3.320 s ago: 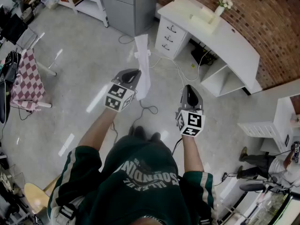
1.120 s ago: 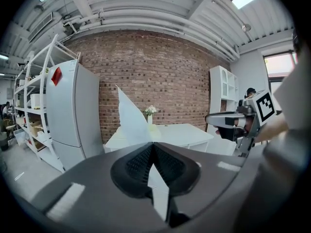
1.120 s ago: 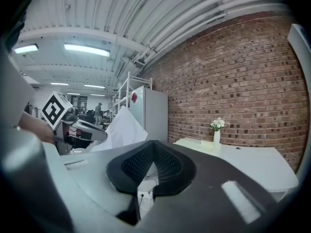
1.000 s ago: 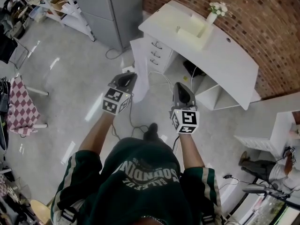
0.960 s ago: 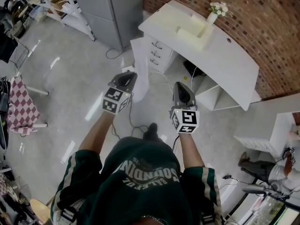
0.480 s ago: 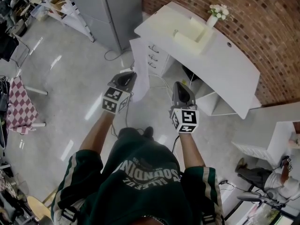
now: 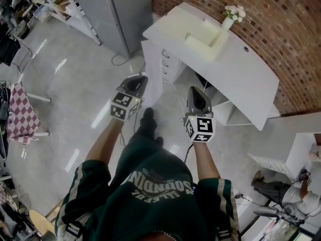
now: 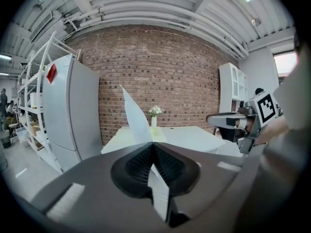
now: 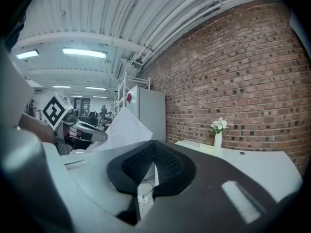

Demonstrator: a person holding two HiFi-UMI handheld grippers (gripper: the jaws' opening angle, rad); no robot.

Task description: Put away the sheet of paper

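Observation:
The white sheet of paper [image 7: 153, 73] stands upright, pinched at its lower edge by my left gripper [image 7: 140, 79], which is shut on it. In the left gripper view the paper [image 8: 135, 117] rises from between the closed pads [image 8: 141, 160]. My right gripper [image 7: 195, 91] is held level beside it, jaws together with nothing in them; from its own view [image 9: 154, 144] the paper [image 9: 124, 127] shows to the left. Both grippers hover over the floor, just short of the white desk [image 7: 246, 72].
On the desk sit a pale tray [image 7: 203, 39] and a vase of flowers [image 7: 232, 14]. White drawers [image 7: 168, 63] stand under its left end. A grey cabinet [image 7: 118, 9] is at the back, cables [image 7: 173, 92] lie on the floor, and a checked cloth [image 7: 22, 112] is far left.
The person has walked forward, so the desk and drawers are nearer the grippers. The left gripper still holds the paper upright; the right stays beside it.

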